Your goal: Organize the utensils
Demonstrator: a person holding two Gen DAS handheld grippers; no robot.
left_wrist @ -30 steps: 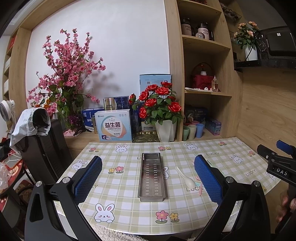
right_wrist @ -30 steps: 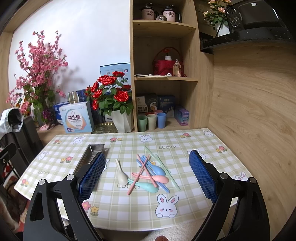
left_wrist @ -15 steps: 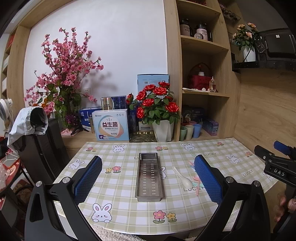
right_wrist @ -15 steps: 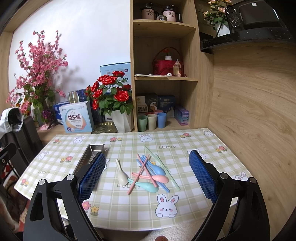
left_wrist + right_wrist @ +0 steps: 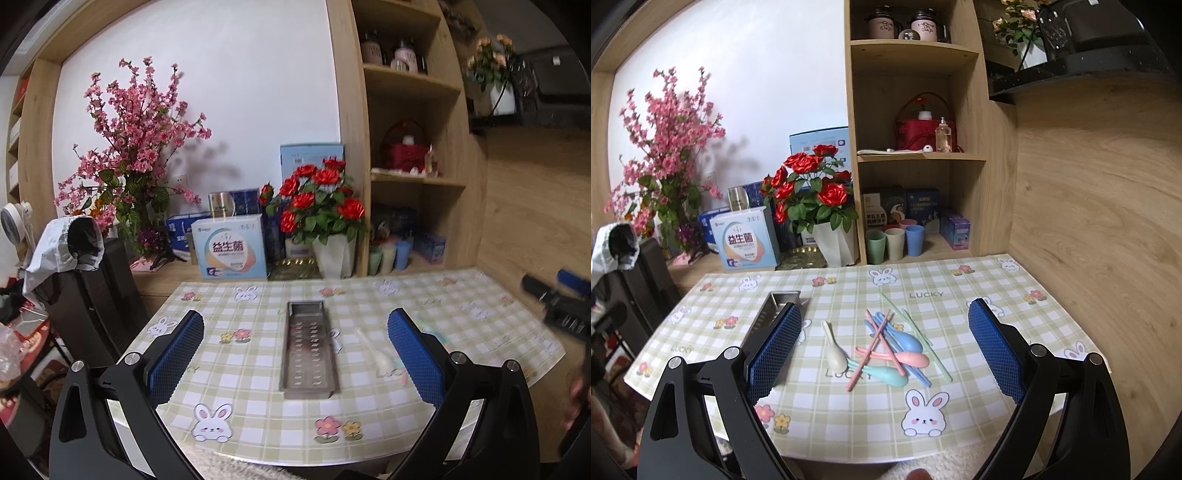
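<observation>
Both of your grippers hang above the near edge of the table with nothing between their blue pads: your left gripper (image 5: pixel 295 354) is spread wide, and your right gripper (image 5: pixel 884 354) is spread just as wide. Neither touches anything.

Straight ahead of your left one lies the metal tray (image 5: pixel 308 354), a long perforated trough set lengthwise on the checked tablecloth (image 5: pixel 236 369), and it looks empty. From your right camera the same tray (image 5: pixel 779 301) sits at the left, partly hidden behind the left finger.

The utensils lie in a loose heap just right of the tray, between your right gripper's fingers in that view. A white spoon (image 5: pixel 834 350) lies nearest the tray, apart from the rest. Beside it a teal spoon (image 5: pixel 886 374), a pink spoon (image 5: pixel 908 358) and a blue spoon (image 5: pixel 905 339) overlap, with pink chopsticks (image 5: pixel 870 350) crossed on top of them, blue chopsticks under the heap and pale green chopsticks (image 5: pixel 916 332) along its right side. In your left view only the white spoon (image 5: pixel 376 350) shows clearly; the rest is blurred behind the right finger.

Behind the table stand a pot of red roses (image 5: pixel 812 195), a pale blue box (image 5: pixel 746 240), three cups (image 5: pixel 895 242) on the lowest shelf, and pink blossom branches (image 5: pixel 136 147) at the far left.
</observation>
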